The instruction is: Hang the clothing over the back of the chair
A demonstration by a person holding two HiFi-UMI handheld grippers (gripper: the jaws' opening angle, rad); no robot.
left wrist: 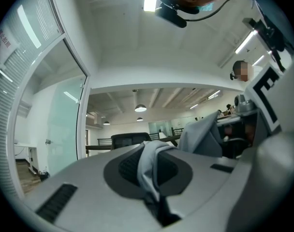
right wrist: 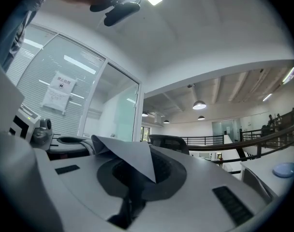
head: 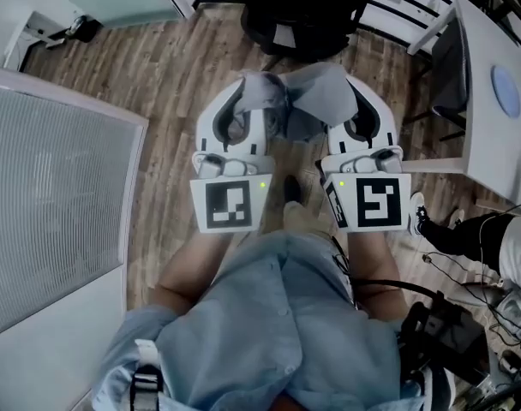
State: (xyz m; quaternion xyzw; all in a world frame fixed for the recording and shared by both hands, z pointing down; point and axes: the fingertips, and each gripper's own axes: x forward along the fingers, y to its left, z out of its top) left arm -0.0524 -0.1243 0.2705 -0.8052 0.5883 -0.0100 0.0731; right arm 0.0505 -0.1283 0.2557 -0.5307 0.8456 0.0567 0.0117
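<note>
A grey-blue piece of clothing (head: 310,101) is bunched between my two grippers, which I hold side by side above the wooden floor. My left gripper (head: 254,92) is shut on one part of it. In the left gripper view that fold (left wrist: 154,164) is pinched between the jaws. My right gripper (head: 346,92) is shut on another part, which sticks up as a pointed flap (right wrist: 133,159) in the right gripper view. The black office chair (head: 299,11) stands straight ahead, beyond both grippers, with its back (left wrist: 130,140) (right wrist: 169,141) showing just past the jaws.
A white desk (head: 492,135) with a blue round thing (head: 505,91) stands at the right, a dark chair (head: 449,71) tucked beside it. A partition with blinds (head: 55,212) runs along the left. Another person's leg and shoe (head: 445,229) and cables (head: 492,306) lie at the lower right.
</note>
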